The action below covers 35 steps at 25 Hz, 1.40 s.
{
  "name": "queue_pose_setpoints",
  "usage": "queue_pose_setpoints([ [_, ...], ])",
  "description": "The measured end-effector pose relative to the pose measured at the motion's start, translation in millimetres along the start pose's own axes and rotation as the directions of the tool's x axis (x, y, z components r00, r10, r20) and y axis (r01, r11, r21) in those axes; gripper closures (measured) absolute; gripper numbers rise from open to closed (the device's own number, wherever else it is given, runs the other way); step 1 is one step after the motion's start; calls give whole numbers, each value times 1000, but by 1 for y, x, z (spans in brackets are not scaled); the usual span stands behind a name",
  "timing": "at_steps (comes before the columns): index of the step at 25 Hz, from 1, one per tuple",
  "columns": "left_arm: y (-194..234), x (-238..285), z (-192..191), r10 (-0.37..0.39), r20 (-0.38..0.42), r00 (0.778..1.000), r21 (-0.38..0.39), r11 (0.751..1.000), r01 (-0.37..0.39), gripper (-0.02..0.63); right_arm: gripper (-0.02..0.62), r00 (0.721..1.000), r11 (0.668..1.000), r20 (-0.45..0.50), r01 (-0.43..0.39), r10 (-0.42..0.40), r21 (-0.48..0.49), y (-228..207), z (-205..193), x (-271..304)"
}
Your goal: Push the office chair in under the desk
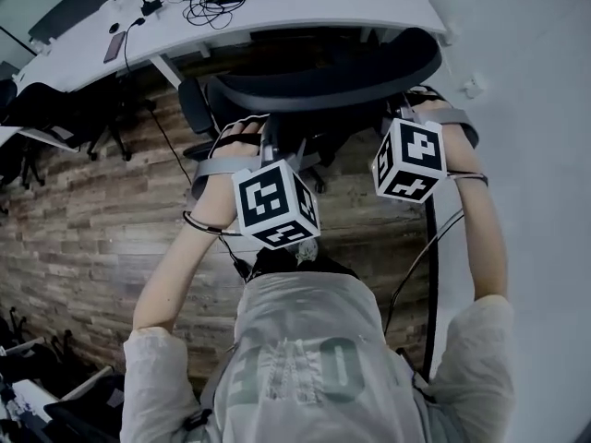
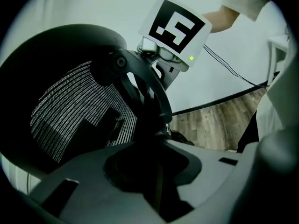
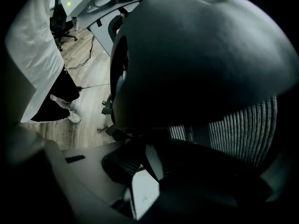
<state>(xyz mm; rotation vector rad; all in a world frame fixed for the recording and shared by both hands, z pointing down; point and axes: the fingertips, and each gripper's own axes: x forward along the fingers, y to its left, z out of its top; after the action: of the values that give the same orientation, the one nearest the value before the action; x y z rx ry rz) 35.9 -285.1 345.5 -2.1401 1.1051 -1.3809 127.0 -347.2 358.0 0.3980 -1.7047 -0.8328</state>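
Note:
The black office chair [image 1: 332, 77] stands with its seat partly beneath the white desk [image 1: 369, 3], its curved backrest top toward me. My left gripper [image 1: 263, 146] is at the backrest's left side, the right gripper [image 1: 406, 118] at its right side. The left gripper view shows the mesh back [image 2: 79, 111], and the left gripper [image 2: 156, 171] is shut on the dark back frame. In the right gripper view the right gripper [image 3: 154, 171] is shut on the backrest's edge [image 3: 196, 78]. The jaw tips are hidden behind the marker cubes in the head view.
Tangled cables [image 1: 217, 3] and a phone [image 1: 114, 46] lie on the desk. Other dark chairs [image 1: 74, 118] stand at the left on the wooden floor. A white wall [image 1: 536, 109] runs close along the right. A cable [image 1: 429, 275] hangs from my right gripper.

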Motion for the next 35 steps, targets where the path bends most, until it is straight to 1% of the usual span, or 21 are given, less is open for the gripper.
queue_pose_setpoints([
  [4,18,20,-7,26,-25,999,-13,1000,-27,497,506,1000,1000,19,6,-6,-19,-19,1,23],
  [8,30,34,-15,39,-29,999,-24,999,-40,497,506,999,1000,45,15,-15,-7,-28,3,40],
  [11,40,41,-19,63,-15,998,-25,998,-63,494,508,999,999,35,34,-34,6,-36,5,47],
  [14,53,50,-20,81,28,996,-1,997,-81,489,506,999,998,-2,52,-52,22,-44,3,52],
  [16,61,58,-24,70,60,996,16,997,-71,485,506,998,997,0,63,-63,46,-49,4,59],
  [19,72,68,-33,43,92,995,35,998,-46,486,506,999,994,5,46,-47,95,-57,8,71],
  [22,88,81,-37,48,128,991,83,995,-59,486,503,998,993,-26,59,-56,100,-72,9,83],
  [24,100,91,-41,31,139,990,101,994,-45,486,502,998,991,-37,56,-52,118,-81,10,93],
  [27,116,108,-46,13,147,989,101,995,-28,486,502,998,988,-51,30,-23,149,-94,8,108],
  [30,132,124,-48,9,152,988,104,994,-25,486,503,997,989,-80,35,-23,142,-109,6,122],
  [35,165,159,-57,11,153,988,99,995,-26,486,503,998,983,-69,23,-10,182,-140,3,158],
])
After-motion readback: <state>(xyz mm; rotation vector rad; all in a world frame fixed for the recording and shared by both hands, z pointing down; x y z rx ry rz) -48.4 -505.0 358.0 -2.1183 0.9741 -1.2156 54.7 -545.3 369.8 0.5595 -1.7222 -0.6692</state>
